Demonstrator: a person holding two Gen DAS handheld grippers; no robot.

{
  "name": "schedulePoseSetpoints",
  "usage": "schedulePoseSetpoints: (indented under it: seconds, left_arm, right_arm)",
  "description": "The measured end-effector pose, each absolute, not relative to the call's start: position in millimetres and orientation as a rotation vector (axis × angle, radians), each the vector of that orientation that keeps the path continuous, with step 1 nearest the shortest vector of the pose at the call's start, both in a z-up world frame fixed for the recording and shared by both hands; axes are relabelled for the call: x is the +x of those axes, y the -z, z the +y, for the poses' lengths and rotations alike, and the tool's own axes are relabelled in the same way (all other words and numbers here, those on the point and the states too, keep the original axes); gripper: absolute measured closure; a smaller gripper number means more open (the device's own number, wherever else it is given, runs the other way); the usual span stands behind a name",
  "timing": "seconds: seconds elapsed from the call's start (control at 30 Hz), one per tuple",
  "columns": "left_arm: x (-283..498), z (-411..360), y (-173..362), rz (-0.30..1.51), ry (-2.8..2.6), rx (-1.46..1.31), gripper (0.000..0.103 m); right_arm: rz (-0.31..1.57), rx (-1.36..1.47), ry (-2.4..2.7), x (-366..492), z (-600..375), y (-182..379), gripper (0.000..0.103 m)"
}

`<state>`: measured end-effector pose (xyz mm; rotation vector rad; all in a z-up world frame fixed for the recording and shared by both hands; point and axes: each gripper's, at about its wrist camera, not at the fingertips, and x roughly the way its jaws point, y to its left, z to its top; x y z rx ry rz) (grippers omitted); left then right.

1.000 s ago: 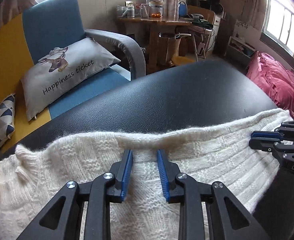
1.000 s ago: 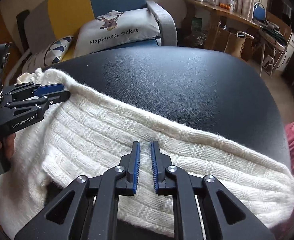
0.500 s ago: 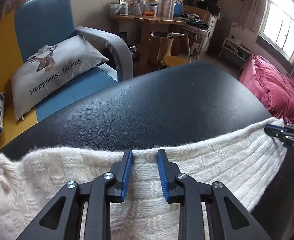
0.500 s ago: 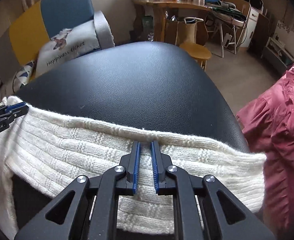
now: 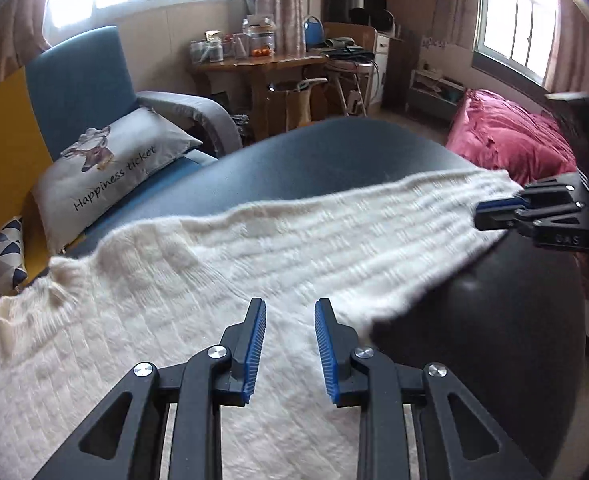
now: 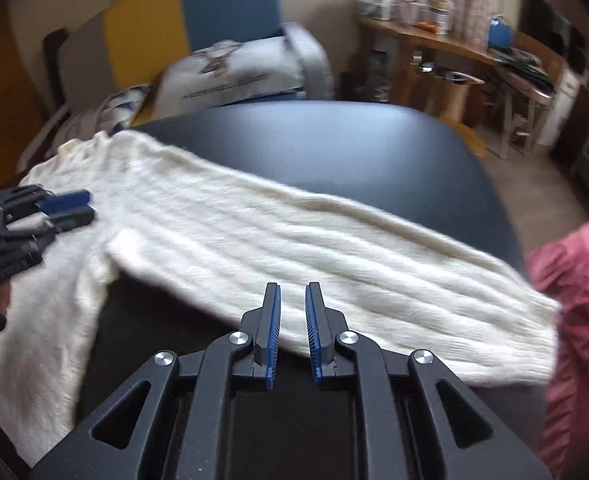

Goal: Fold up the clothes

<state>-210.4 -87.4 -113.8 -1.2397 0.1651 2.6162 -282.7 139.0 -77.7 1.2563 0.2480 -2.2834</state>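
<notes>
We are between folds on a white knitted sweater (image 5: 198, 280) that lies on the black counter (image 5: 334, 160), its body toward the left edge and one long sleeve (image 6: 334, 248) stretched across toward the right edge, beside the pink bedding (image 6: 582, 300). Our left hand-held gripper (image 5: 288, 338) hovers over the body with its jaws apart and nothing between them. Our right hand-held gripper (image 6: 292, 330) is just opening, nothing pinched, above the sleeve's near edge. We judge the sleeve has been laid out; next we likely need to take hold of it near the cuff and bring it over the body.
</notes>
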Motion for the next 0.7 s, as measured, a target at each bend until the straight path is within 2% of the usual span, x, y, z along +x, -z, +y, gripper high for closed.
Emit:
schedulePoseSetpoints:
  seconds: [0.07, 0.13, 0.2, 0.43, 0.53, 0.7]
  left_arm:
    - [-216, -82, 123, 0.133, -2.585, -1.283, 0.077]
    - [-219, -76, 139, 0.171, -2.57, -1.351, 0.077]
    - [-213, -73, 143, 0.205, -2.584, -1.303, 0.077]
    - [-202, -110, 117, -0.059, -2.591, -1.275, 0.077]
    - [-183, -129, 108, -0.109, -2.609, -1.257, 0.077]
    - [-152, -113, 116, -0.097, -2.546, -1.278, 0.077]
  right_arm:
    - [0.24, 1.272, 2.271, -285, 128, 85, 0.089]
    - [0.277, 1.315, 2.268, -290, 125, 96, 0.089]
    - [0.328, 1.339, 2.293, -297, 129, 105, 0.091]
    - [0.309, 1.277, 2.31, -290, 120, 85, 0.091]
    - [0.317, 1.2, 2.252, -274, 97, 71, 0.091]
    - [0.362, 1.172, 2.14, -265, 37, 78, 0.091]
